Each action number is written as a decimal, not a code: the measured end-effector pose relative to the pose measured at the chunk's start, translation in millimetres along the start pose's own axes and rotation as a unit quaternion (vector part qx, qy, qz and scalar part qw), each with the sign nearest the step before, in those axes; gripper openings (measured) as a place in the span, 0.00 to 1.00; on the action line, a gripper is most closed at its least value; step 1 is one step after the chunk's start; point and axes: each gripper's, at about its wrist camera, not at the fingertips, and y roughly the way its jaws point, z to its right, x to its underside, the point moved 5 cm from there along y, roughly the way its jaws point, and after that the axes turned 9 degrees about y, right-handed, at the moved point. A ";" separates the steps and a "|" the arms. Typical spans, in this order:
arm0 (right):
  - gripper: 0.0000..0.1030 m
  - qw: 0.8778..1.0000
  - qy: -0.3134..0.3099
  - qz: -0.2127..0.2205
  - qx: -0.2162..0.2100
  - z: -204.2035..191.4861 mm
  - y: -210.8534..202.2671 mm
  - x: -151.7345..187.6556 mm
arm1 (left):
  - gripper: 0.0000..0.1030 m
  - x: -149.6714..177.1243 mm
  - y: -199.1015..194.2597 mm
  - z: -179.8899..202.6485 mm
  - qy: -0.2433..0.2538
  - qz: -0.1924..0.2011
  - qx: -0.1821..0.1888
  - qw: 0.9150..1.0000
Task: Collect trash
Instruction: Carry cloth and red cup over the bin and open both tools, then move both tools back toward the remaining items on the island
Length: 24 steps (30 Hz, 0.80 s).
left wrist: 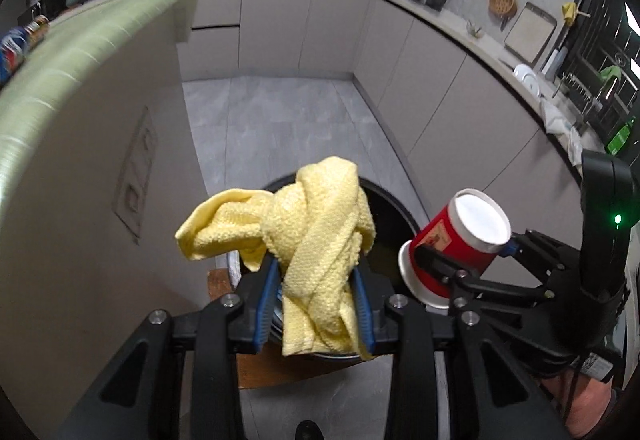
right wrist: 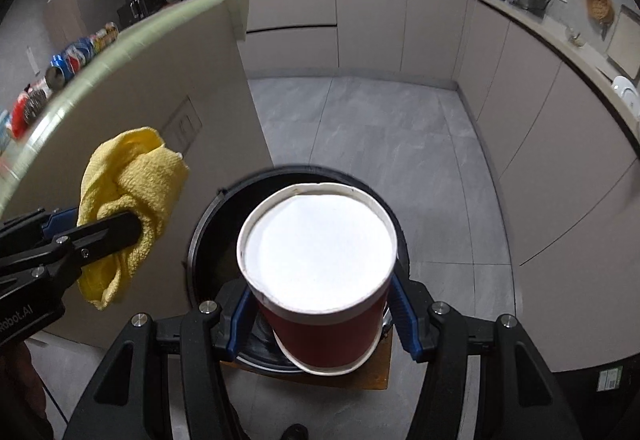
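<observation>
At the far left, a row of drink cans (right wrist: 80,58) lies on the green-edged worktop (left wrist: 80,52) of the island.

The left gripper (left wrist: 316,304) is closed on a crumpled yellow cloth (left wrist: 308,236). The blue pads (left wrist: 266,304) press the cloth from both sides; most of the cloth bunches above the fingertips and one fold hangs down between the fingers. In the right wrist view the cloth is held in the air, just beside the island's side panel and left of the bin.

A round black bin (right wrist: 216,224) stands on the grey tile floor (left wrist: 280,120), under both grippers, on a brown wooden board (right wrist: 380,368). Its opening is dark; its contents cannot be made out.

The right gripper (right wrist: 320,320) holds a red paper cup (right wrist: 320,336) partly open, pads against the cup's sides. The cup is upside down relative to the fingers: its white base (right wrist: 318,252) faces away from the gripper and its rolled rim lies toward the palm. The cup sits directly above the bin opening.

A second worktop (left wrist: 452,20) curves along the far and right walls, carrying pans, a kettle, bottles and dishes.
</observation>
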 end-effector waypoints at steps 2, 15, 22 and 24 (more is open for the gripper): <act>0.59 1.000 -0.017 -0.011 -0.002 2.3 18.2 5.8 | 0.35 5.2 14.3 0.4 -0.008 -0.010 0.006 1.000; 1.00 0.997 -0.083 -0.003 0.000 15.1 51.6 15.8 | 0.85 9.0 21.2 -13.7 -0.060 -0.001 -0.016 0.998; 1.00 0.999 -0.029 0.036 0.022 23.1 1.9 -14.7 | 0.92 -5.5 -28.4 -6.0 -0.030 0.023 -0.064 0.997; 1.00 0.999 -0.016 0.045 0.025 22.4 -11.9 -23.7 | 0.94 -7.8 -46.8 -2.7 -0.027 0.033 -0.073 0.996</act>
